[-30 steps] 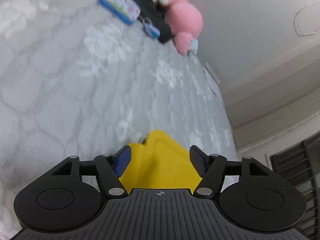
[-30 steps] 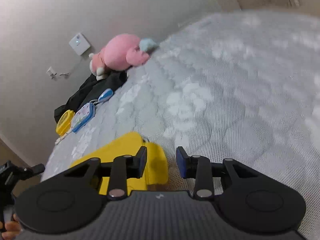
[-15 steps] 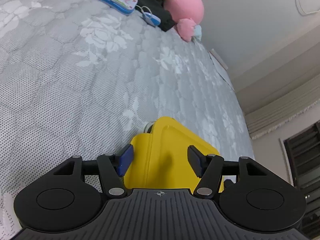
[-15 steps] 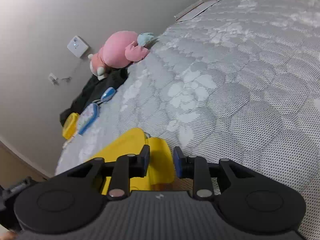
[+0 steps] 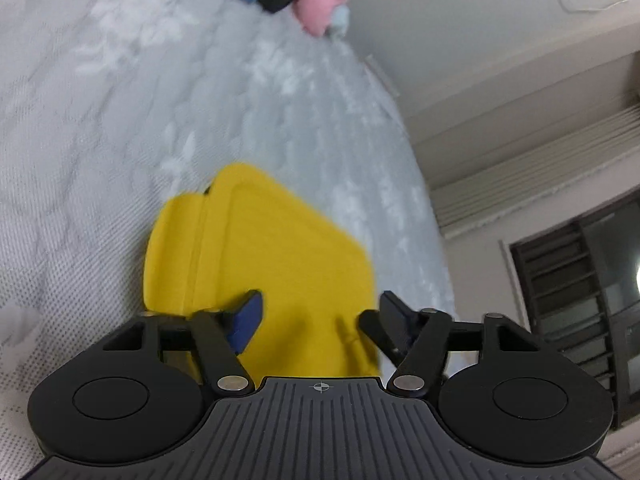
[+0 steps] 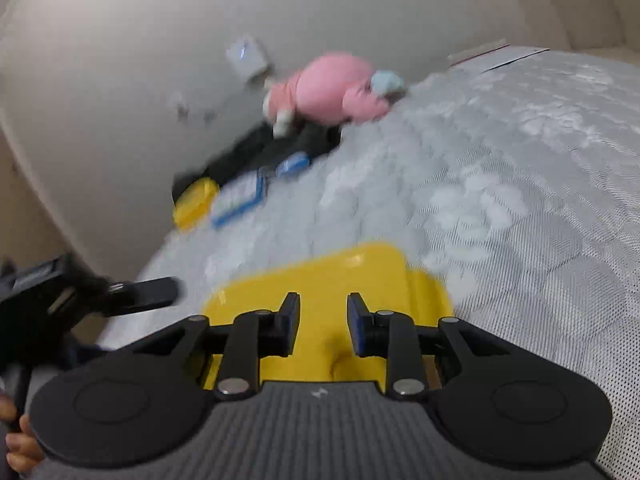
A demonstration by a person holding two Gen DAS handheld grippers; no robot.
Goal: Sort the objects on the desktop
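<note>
A yellow plastic case (image 5: 272, 256) lies on the grey quilted mattress (image 5: 100, 128). My left gripper (image 5: 316, 316) hangs low over the case's near end, its jaws closing. The blue left pad is over the lid and the black right finger (image 5: 390, 316) is at the case's right edge; I see no pad pressing. In the right wrist view the same yellow case (image 6: 340, 272) lies under my right gripper (image 6: 323, 322). Its jaws stand a narrow gap apart above the lid, with a small yellow bump just below the gap. The left gripper's black finger (image 6: 152, 292) shows at the left.
Against the far wall lie a pink plush toy (image 6: 332, 88), black cloth (image 6: 248, 152), a blue-rimmed tin (image 6: 240, 200), a small blue item (image 6: 294, 164) and a small yellow box (image 6: 196, 202). A hand (image 6: 20, 440) shows bottom left. A dark window (image 5: 580, 300) is at the right.
Both grippers' jaws have narrowed. The left gripper moved forward over the yellow case, which now fills more of its view. The right gripper rolled and shifted so the case lies centred under it.
</note>
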